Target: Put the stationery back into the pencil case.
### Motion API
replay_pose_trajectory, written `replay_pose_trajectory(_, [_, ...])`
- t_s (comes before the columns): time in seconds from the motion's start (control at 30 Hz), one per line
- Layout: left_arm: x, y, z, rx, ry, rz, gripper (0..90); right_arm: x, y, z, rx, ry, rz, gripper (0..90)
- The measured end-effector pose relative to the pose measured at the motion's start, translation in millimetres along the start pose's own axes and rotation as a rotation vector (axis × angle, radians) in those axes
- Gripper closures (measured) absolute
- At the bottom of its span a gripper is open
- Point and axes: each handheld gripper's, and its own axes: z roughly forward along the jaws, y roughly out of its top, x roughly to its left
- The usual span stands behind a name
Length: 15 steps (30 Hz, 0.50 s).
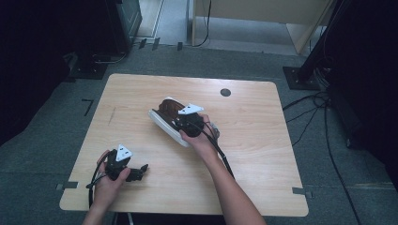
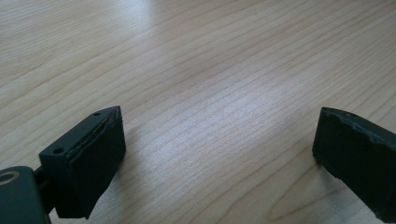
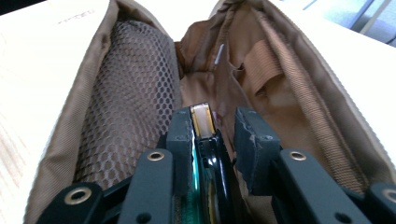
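Faint lettering on the pouch's (image 3: 140, 93) pale outer side is too blurred to read. The light wood-grain desk (image 1: 141, 93) stands on grey carpet, with cables and dark stands around it. The open pouch lies mid-desk, brown inside, with a mesh pocket (image 3: 130, 116) and webbing loops. The right gripper (image 3: 212, 126) reaches into it, jaws around a slim, glossy dark item (image 3: 208, 158) with a cream tip. The left gripper (image 2: 215, 154) rests at the near left, jaws wide apart, empty.
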Motion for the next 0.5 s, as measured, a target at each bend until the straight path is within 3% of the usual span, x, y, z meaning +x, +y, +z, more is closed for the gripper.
replay_pose_trajectory(0.17, [0.0, 0.0, 0.1, -0.001, 0.000, 0.000, 2.9, 0.4, 1.7, -3.5, -0.013, 0.003, 0.009, 64.3])
replay_pose_trajectory(0.3, [0.0, 0.0, 0.0, 0.000, 0.000, 0.000, 2.9, 0.2, 4.4, -10.9, -0.048, -0.001, -0.011, 61.5])
replay_pose_trajectory(0.5, [0.1, 0.0, 0.0, 0.000, -0.001, 0.000, 2.9, -3.2, 6.3, -24.5, -0.102, 0.001, -0.003, 72.6])
